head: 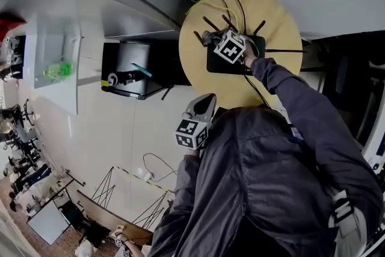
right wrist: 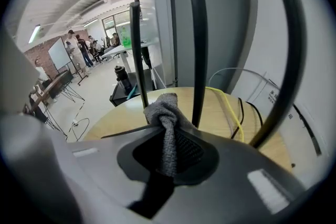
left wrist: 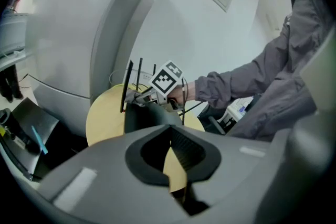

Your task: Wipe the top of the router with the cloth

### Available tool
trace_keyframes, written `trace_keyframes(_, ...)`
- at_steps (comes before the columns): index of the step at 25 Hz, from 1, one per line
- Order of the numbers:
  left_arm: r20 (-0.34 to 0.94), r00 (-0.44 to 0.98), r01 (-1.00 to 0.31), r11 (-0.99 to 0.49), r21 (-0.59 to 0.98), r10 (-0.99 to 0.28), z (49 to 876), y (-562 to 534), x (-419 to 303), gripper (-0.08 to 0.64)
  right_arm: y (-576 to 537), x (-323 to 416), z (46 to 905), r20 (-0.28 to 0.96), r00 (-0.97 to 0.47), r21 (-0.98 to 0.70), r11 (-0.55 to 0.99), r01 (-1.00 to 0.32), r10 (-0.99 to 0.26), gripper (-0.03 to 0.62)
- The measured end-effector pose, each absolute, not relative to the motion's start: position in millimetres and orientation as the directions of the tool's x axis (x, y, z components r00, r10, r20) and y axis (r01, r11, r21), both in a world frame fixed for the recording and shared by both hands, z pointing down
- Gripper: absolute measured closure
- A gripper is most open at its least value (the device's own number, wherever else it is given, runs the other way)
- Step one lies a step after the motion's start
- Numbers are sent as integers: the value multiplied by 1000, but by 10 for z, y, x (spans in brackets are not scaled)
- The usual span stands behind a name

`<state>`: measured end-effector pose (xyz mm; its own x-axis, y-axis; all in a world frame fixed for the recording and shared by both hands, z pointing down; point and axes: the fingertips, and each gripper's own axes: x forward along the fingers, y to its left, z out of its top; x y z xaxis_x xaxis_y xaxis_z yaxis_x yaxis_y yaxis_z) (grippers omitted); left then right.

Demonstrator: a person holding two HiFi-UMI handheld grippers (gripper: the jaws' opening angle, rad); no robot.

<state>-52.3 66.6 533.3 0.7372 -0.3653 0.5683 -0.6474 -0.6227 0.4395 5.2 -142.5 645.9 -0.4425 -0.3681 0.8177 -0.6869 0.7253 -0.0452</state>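
A black router (head: 222,66) with several upright antennas (right wrist: 197,50) lies on the round wooden table (head: 271,15). My right gripper (head: 212,39) hovers over the router's left end, shut on a grey cloth (right wrist: 163,110) that bunches out past the jaws. The cloth (head: 208,38) rests at the router's edge among the antennas. My left gripper (head: 207,99) is held off the table's near rim, close to the person's body, shut with nothing in it. From the left gripper view (left wrist: 170,131) I see the router (left wrist: 149,115) and the right gripper's marker cube (left wrist: 169,78) beyond.
Yellow and black cables (right wrist: 233,110) trail across the table behind the router. A black bin-like box (head: 129,72) stands on the floor left of the table. A grey curved wall (left wrist: 79,34) rises behind the table. People and a whiteboard (right wrist: 58,52) are far off.
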Motion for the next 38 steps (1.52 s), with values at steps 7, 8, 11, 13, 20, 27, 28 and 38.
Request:
trace_keyframes(7, 577, 730, -650, -633, 421, -365, 5313, 705, -522, 560, -1532, -8, 6609, 848, -398, 0, 751, -660, -350, 554)
trace_keyframes(8, 577, 729, -652, -629, 424, -368, 5317, 708, -534, 560, -1510, -17, 6609, 849, -400, -4, 752, -659, -345, 554)
trace_keyframes(11, 576, 729, -656, -620, 431, -370, 5328, 716, -547, 560, -1386, -57, 6606, 852, -409, -20, 759, -651, -328, 554)
trace_keyframes(13, 574, 733, -651, -622, 435, -365, 5334, 716, -529, 560, -1264, -110, 6602, 852, -417, -28, 769, -639, -315, 554)
trace_keyframes(20, 565, 753, -622, -647, 441, -339, 5340, 726, -420, 560, -656, -372, 6614, 861, -448, -53, 833, -551, -242, 554)
trace_keyframes(27, 562, 760, -610, -657, 443, -326, 5348, 722, -380, 560, -231, -543, 6634, 864, -467, -82, 865, -495, -186, 554)
trace_keyframes(28, 561, 761, -609, -657, 444, -326, 5351, 714, -371, 560, -230, -539, 6640, 864, -469, -85, 866, -492, -182, 554)
trace_keyframes(38, 557, 761, -610, -658, 442, -331, 5343, 666, -387, 560, -276, -480, 6568, 815, -565, -200, 851, -486, -131, 554)
